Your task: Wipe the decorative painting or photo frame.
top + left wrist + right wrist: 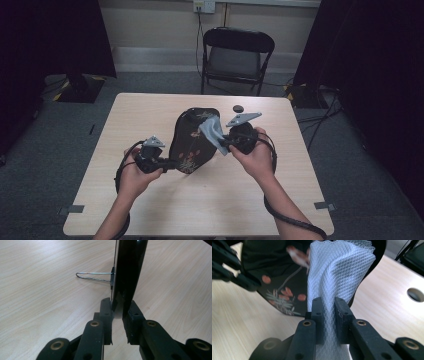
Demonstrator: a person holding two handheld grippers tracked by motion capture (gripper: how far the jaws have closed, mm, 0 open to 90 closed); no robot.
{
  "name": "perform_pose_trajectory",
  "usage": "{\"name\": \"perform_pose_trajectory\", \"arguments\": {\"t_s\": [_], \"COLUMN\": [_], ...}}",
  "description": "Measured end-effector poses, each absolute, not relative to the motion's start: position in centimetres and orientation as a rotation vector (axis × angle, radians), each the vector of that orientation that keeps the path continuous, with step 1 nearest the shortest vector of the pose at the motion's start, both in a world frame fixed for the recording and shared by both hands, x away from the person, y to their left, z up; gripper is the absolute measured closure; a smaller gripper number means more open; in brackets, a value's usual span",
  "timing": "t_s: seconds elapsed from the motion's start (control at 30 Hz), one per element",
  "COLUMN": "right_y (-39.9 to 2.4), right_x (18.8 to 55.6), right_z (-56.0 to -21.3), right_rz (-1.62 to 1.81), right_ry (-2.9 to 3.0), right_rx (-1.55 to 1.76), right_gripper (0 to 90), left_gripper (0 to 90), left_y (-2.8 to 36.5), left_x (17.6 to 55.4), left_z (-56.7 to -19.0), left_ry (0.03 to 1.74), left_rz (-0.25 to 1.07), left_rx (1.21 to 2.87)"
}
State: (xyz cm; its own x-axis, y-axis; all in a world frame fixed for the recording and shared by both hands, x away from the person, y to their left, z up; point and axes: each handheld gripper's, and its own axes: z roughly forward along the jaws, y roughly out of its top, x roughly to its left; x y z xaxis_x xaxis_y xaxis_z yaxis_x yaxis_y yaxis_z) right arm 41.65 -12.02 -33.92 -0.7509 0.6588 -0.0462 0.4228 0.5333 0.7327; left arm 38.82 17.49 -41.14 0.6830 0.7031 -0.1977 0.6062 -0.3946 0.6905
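Note:
A black oval board [192, 137] painted with red flowers stands tilted on its edge on the wooden table [150, 210]. My left gripper [167, 164] is shut on the board's lower left rim; in the left gripper view its jaws [117, 312] pinch the thin black edge [128, 270], and a wire stand [92, 277] sticks out of the board's back. My right gripper [224, 142] is shut on a pale grey waffle-weave cloth [212, 131]. In the right gripper view the cloth [337, 272] rises from the jaws [329, 307] and lies against the board's painted face [274, 270].
A small dark round spot [238, 108] sits on the table behind the board, and is seen as an oval [415, 294] in the right gripper view. A black folding chair [235, 55] stands beyond the far edge. Cables trail from both grippers over the near edge.

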Motion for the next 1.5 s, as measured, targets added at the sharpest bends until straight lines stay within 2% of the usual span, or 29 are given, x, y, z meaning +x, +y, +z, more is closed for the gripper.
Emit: {"name": "perform_pose_trajectory", "arguments": {"t_s": [0.83, 1.23, 1.5], "right_y": [-11.9, -12.0, -12.5], "right_x": [41.1, 40.6, 40.4], "right_z": [-44.5, -46.7, -45.4], "right_rz": [0.911, 0.864, 0.881], "right_ry": [2.626, 2.675, 2.654], "right_rx": [1.042, 1.052, 1.044], "right_gripper": [79.8, 79.7, 79.7], "left_gripper": [78.6, 78.6, 78.6], "left_y": [17.6, 17.6, 17.6], "left_x": [38.8, 38.8, 38.8], "left_z": [-41.1, -41.1, -41.2], "left_ry": [1.008, 1.008, 1.005], "left_rz": [0.159, 0.160, 0.159], "left_rx": [2.120, 2.118, 2.117]}}
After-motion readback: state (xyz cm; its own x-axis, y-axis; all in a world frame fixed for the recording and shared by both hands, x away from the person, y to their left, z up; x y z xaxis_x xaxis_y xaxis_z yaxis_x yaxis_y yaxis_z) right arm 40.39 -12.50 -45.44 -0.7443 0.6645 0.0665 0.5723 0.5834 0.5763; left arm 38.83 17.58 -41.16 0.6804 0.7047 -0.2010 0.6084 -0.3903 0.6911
